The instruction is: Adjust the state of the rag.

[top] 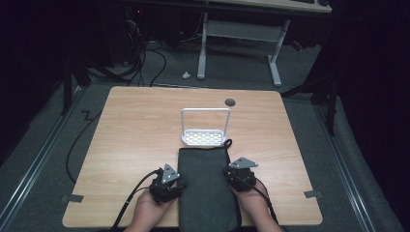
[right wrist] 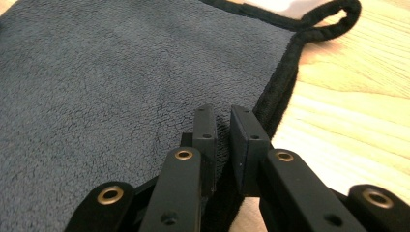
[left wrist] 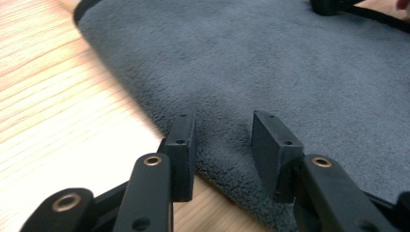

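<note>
At the bottom of the high view, two hands come in from the lower edge, each holding a black gripper against one long side of a dark grey towel. The left gripper sits at the towel's left edge, bottom centre-left of the frame; the right gripper sits at its right edge, a little higher in the frame.

In the left gripper view the jaws stand apart with a clear gap, straddling the towel's edge where it meets the wooden table; the pads do not press the cloth. In the right gripper view the jaws are nearly together, with a narrow gap left, and the towel's bound edge lies between and under them; a pinch of cloth seems caught there, so this gripper grips the towel's edge.

The towel lies flat in the lower middle of the high view, a long narrow rectangle. Its long axis runs from the bottom edge of the frame straight up toward the centre, and its near end hangs over the table's front edge. The fabric is fleecy, charcoal grey, with a darker black binding around it and a small black hanging loop at its far right corner.

Just beyond the towel's far end, in the centre of the frame, stands a small white rack with a perforated base and an upright hoop handle.
</note>
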The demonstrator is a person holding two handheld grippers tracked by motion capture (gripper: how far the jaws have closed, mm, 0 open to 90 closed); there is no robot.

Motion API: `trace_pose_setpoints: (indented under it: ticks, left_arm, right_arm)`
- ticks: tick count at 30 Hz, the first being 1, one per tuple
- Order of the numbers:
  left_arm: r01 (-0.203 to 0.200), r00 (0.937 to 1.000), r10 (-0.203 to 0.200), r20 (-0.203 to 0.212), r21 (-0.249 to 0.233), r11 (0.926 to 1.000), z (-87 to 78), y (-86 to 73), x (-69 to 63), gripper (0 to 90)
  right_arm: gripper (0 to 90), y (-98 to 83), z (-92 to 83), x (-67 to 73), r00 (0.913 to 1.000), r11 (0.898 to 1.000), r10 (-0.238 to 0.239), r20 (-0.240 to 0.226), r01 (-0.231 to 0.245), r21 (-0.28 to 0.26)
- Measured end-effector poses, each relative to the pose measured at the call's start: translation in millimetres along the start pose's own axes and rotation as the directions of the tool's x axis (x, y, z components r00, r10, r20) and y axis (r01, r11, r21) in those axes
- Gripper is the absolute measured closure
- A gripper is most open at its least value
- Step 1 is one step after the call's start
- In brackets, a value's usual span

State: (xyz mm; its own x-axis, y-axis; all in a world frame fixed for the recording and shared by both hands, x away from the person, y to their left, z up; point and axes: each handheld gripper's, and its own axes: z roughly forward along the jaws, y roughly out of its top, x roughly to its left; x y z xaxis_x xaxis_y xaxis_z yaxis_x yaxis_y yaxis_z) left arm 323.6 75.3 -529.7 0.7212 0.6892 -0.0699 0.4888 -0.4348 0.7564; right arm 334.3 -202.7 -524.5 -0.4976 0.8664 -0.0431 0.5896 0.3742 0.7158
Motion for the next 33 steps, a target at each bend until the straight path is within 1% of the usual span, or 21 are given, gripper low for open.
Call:
trace_pose_setpoints:
  ticks: [3,9,12,15,18,19,21,22,23,24,25,26,27,28,29,31,32,33]
  left_arm:
    - [0.002,1.0,-0.002,-0.001,0.003,1.0,-4.1,-3.2,1.3,62.0]
    - [0.021,0.9996,-0.021,0.018,0.017,0.9996,-15.6,-11.4,0.2,61.9]
    - [0.05,0.9981,-0.051,0.034,0.022,0.9985,-20.8,-15.0,-0.8,61.9]
    - [0.044,0.9986,-0.045,0.028,0.031,0.9986,-23.6,-16.7,-5.2,61.9]
    - [0.05,0.998,-0.051,0.037,0.036,0.9981,-25.1,-17.5,-7.3,61.8]
    - [0.061,0.9971,-0.062,0.043,0.036,0.9975,-25.1,-17.1,-6.9,61.3]
    - [0.088,0.9933,-0.091,0.071,0.039,0.9953,-25.8,-15.3,-3.0,59.9]
    - [0.105,0.9908,-0.107,0.083,0.027,0.9941,-26.8,-14.6,0.1,59.0]
    - [0.119,0.9894,-0.12,0.082,0.013,0.9928,-27.6,-13.9,2.6,57.9]
    - [0.141,0.9872,-0.14,0.076,-0.011,0.9899,-28.3,-11.7,8.5,56.7]
    - [0.159,0.9848,-0.157,0.075,-0.033,0.9867,-27.6,-9.5,14.3,54.1]
    - [0.183,0.9812,-0.179,0.072,-0.052,0.9818,-25.9,-6.6,20.7,51.1]
    - [0.203,0.9773,-0.198,0.075,-0.06,0.9774,-24.1,-4.1,25.9,48.6]
    - [0.237,0.969,-0.231,0.087,-0.067,0.9691,-20.0,0.7,34.2,47.5]
    - [0.251,0.966,-0.245,0.082,-0.072,0.9652,-15.8,5.0,39.4,45.7]
    - [0.256,0.9655,-0.251,0.069,-0.064,0.9647,-6.3,12.9,45.7,42.4]
    - [0.264,0.963,-0.26,0.07,-0.054,0.963,-0.4,16.8,49.0,40.3]
    - [0.287,0.9562,-0.283,0.074,-0.039,0.9572,7.0,21.0,52.3,39.0]
  right_arm:
    - [82.3,-2.3,-1.5,2.9,1.0,1.0,-0.002,-0.008,0.002,-0.005]
    - [82.1,-11.3,-10.4,14.1,0.9986,1.0,-0.022,-0.048,0.021,-0.014]
    - [82.1,-16.6,-16.0,19.5,0.9974,0.999,-0.032,-0.064,0.03,-0.018]
    - [81.9,-22.9,-23.3,26.1,0.9963,0.999,-0.05,-0.07,0.049,-0.017]
    - [81.8,-29.1,-28.1,29.1,0.9953,0.998,-0.063,-0.074,0.061,-0.03]
    - [81.7,-30.6,-28.9,28.7,0.9953,0.998,-0.06,-0.076,0.057,-0.035]
    - [80.0,-31.2,-29.1,27.0,0.9951,0.998,-0.045,-0.089,0.042,-0.039]
    - [78.5,-31.1,-29.9,26.4,0.9948,0.999,-0.029,-0.097,0.025,-0.046]
    - [78.3,-31.1,-31.9,24.9,0.9949,0.998,-0.014,-0.1,0.008,-0.06]
    - [78.1,-30.9,-34.1,23.1,0.9949,0.998,-0.003,-0.101,-0.004,-0.07]
    - [77.4,-30.1,-38.0,20.0,0.9949,0.996,0.017,-0.099,-0.026,-0.089]
    - [77.1,-29.8,-40.4,17.6,0.9958,0.994,0.026,-0.088,-0.035,-0.101]
    - [76.6,-30.0,-41.3,14.9,0.996,0.994,0.035,-0.082,-0.043,-0.103]
    - [76.3,-30.4,-41.3,13.5,0.9955,0.994,0.044,-0.084,-0.053,-0.099]
    - [75.9,-31.3,-40.8,12.4,0.9953,0.994,0.044,-0.086,-0.052,-0.092]
    - [74.6,-32.2,-40.4,13.2,0.9952,0.996,0.038,-0.09,-0.045,-0.082]
    - [73.7,-32.4,-40.0,14.3,0.9952,0.996,0.025,-0.094,-0.033,-0.083]
    - [72.8,-32.5,-39.7,15.8,0.995,0.997,0.014,-0.099,-0.022,-0.08]
